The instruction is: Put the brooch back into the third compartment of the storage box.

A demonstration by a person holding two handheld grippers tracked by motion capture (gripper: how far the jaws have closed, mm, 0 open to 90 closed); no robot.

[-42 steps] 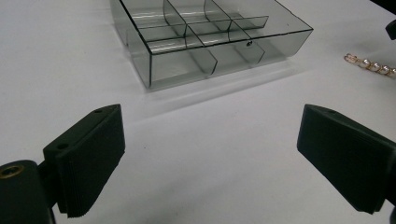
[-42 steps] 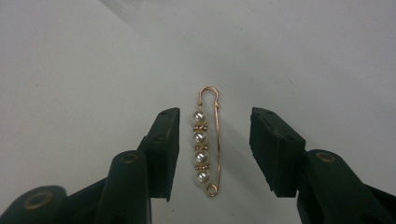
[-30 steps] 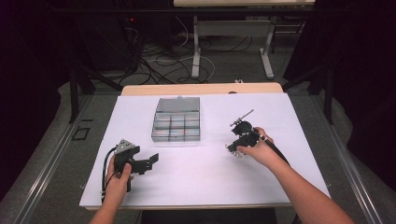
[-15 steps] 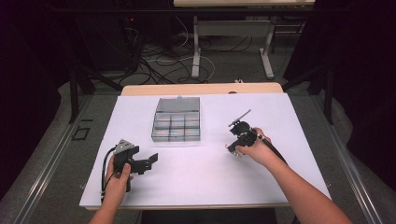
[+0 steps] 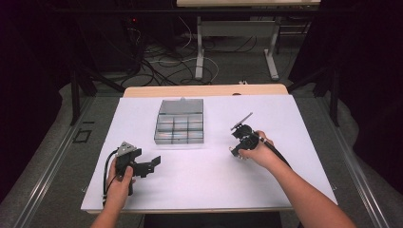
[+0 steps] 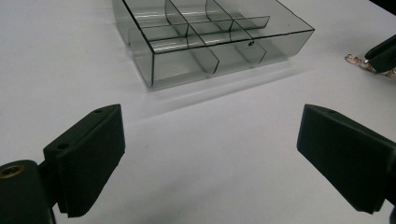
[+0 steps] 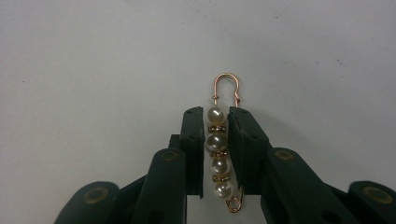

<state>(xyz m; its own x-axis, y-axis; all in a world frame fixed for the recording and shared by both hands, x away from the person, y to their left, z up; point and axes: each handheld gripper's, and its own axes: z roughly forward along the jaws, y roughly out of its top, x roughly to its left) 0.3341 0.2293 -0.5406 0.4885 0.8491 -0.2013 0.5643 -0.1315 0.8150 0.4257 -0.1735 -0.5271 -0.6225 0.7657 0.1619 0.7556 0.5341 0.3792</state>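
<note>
Bare white surface (image 5: 199, 190) surrounds the clear plastic compartment box (image 5: 180, 121). Right of it, the right gripper (image 7: 218, 154) jaws apparently clamp a gold pearl-beaded pin (image 7: 219, 154). Left gripper (image 6: 210, 158) jaws gape apart.

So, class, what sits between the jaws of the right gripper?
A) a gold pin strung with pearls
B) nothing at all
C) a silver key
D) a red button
A: in the right gripper view the right gripper has its jaws closed against a gold pin strung with pearls.
</note>
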